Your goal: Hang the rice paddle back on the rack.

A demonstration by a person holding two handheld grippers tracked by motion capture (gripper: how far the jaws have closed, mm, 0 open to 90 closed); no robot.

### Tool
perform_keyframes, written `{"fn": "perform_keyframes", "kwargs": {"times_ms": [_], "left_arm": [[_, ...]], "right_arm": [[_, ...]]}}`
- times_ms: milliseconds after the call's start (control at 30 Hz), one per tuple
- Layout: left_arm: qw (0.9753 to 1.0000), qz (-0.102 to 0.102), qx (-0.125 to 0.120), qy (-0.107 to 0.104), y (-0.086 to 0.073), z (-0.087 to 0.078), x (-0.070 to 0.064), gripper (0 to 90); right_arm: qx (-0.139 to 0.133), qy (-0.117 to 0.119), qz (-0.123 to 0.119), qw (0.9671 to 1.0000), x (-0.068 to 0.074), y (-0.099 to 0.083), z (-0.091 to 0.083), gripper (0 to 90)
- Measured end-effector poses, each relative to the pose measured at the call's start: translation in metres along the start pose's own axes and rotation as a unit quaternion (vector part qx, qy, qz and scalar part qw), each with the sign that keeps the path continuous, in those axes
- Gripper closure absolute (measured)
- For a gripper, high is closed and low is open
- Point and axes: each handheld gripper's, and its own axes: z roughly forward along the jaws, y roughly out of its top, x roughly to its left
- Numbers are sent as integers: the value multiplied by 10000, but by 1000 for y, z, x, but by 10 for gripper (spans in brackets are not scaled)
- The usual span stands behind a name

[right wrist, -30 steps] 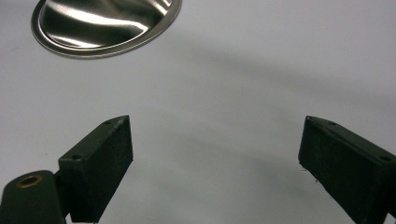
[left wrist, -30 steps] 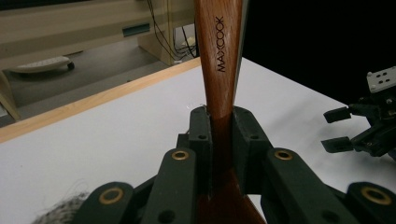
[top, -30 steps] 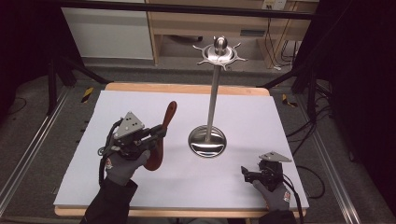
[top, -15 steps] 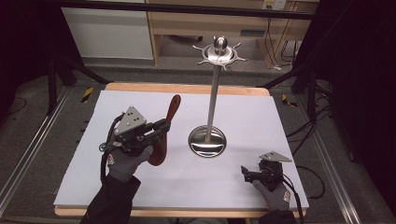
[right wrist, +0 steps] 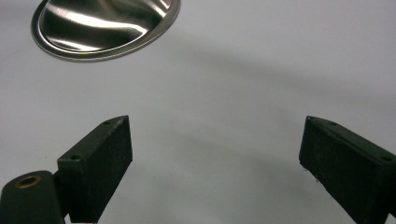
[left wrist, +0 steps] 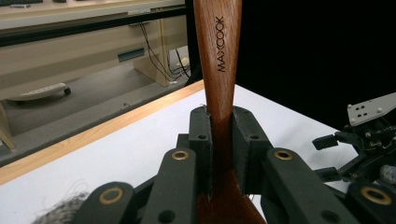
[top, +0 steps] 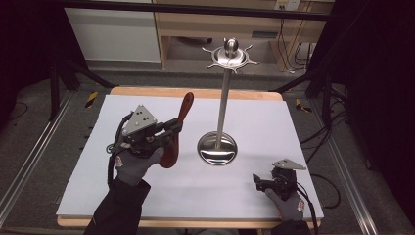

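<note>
Beyond the white-topped table (top: 293, 122), pale wooden cabinets (top: 205, 29) stand on grey floor (top: 29, 127), perhaps carpeted.

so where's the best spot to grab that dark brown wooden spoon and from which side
Grip the dark brown wooden spoon low on its narrow neck, just above the bowl, closing across its thin sides from the person's side of the table. The handle is slim there and widens both ways, so it seats between the pads. The left gripper already clamps it there, handle tilted up toward the tall steel stand. The right gripper hangs open.

Stand (top: 217, 147): on the table (top: 293, 127), centre.
Spoon (top: 176, 132): left of the stand, in the left gripper (top: 172, 128).
Right gripper (top: 258, 182): near edge, right of the stand.
</note>
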Motion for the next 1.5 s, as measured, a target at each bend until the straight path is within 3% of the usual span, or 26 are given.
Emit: {"fn": "perform_keyframes", "kwargs": {"times_ms": [433,1167,1500], "left_arm": [[9997,112,-206,-37,17,1,-4,785],[9981,82,-610,-22,47,5,-4,785],[9979,133,-630,-9,60,10,-6,784]], "right_arm": [[-26,9,21,10000,-1,0,-1,96],[-49,19,41,10000,-2,0,-2,96],[-47,16,38,10000,-3,0,-2,96]]}}
